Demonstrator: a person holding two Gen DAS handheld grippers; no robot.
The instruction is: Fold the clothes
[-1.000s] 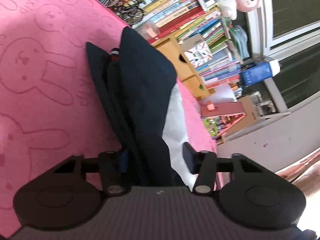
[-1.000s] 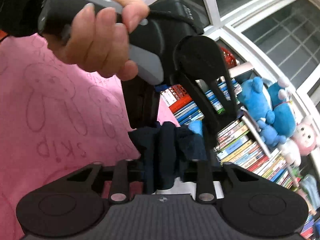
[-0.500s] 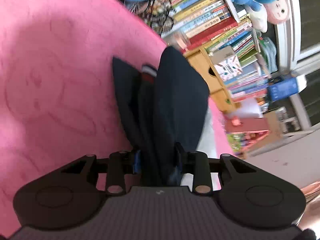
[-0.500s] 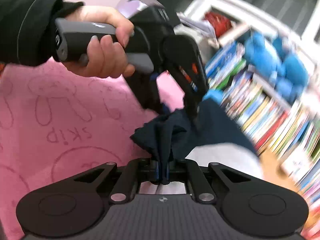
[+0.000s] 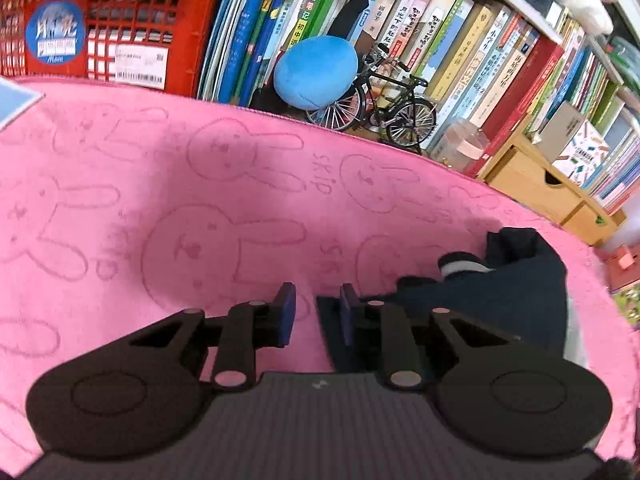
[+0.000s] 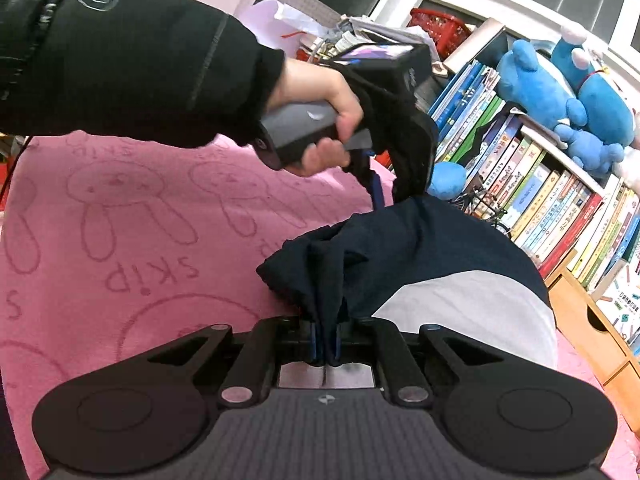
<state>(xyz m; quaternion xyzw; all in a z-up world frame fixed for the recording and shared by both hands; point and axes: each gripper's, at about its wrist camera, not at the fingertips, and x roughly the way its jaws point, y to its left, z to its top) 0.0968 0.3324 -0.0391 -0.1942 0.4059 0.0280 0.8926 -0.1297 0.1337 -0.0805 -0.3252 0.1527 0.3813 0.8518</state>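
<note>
A dark navy garment with a pale grey panel lies bunched on a pink rabbit-print towel. My right gripper is shut on a gathered fold at the garment's near edge. In the right wrist view, a hand in a black sleeve holds my left gripper at the garment's far edge. In the left wrist view, the left gripper has its jaws closing, with only the pink towel showing between the blue pads. There the garment sits just right of the right finger.
Packed bookshelves line the towel's far side. A red crate, a blue plush egg, a model bicycle and a wooden drawer box stand close to its edge. Blue plush toys sit on top of the shelf.
The left gripper held the garment between its jaws; now it has swung left, the garment is out of them and the jaws are narrower. The right gripper closed on a fold.
</note>
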